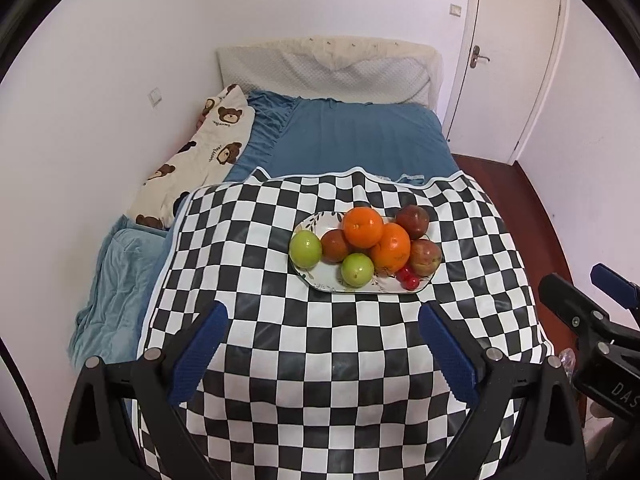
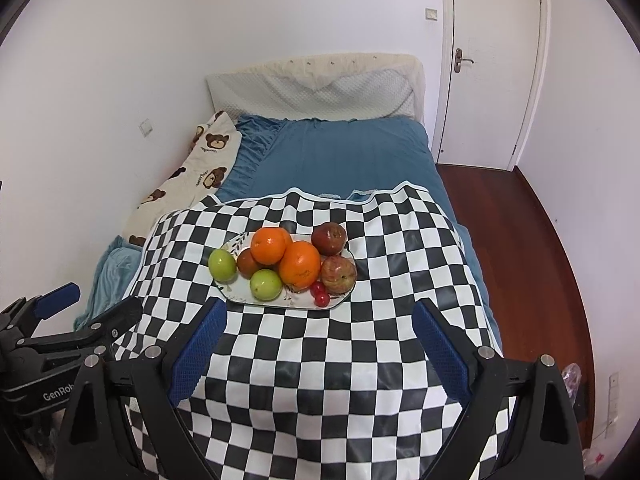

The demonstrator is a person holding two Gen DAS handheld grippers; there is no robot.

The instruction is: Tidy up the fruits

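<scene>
- Jaws on both grippers stand wide apart and hold nothing: the left gripper (image 1: 324, 350) and the right gripper (image 2: 320, 346) hover over the checked cloth (image 1: 320, 360), short of the plate (image 1: 320, 285).
- Fruit is heaped on that plate, which sits on the cloth at the foot of the bed (image 1: 360, 136).
- Two oranges (image 1: 363, 227) sit on top: firm, round, dimpled skin, likely a fair grip across the middle.
- Two green fruits (image 1: 305, 249) at the near and left edge look smooth and hard, so probably slippery; close squarely on the widest part.
- Red apples (image 1: 425, 256) on the right look heavier.
- Cherries (image 1: 408, 278) are small and soft; pinch gently.
- Lifting a lower fruit first may send the pile rolling.
</scene>
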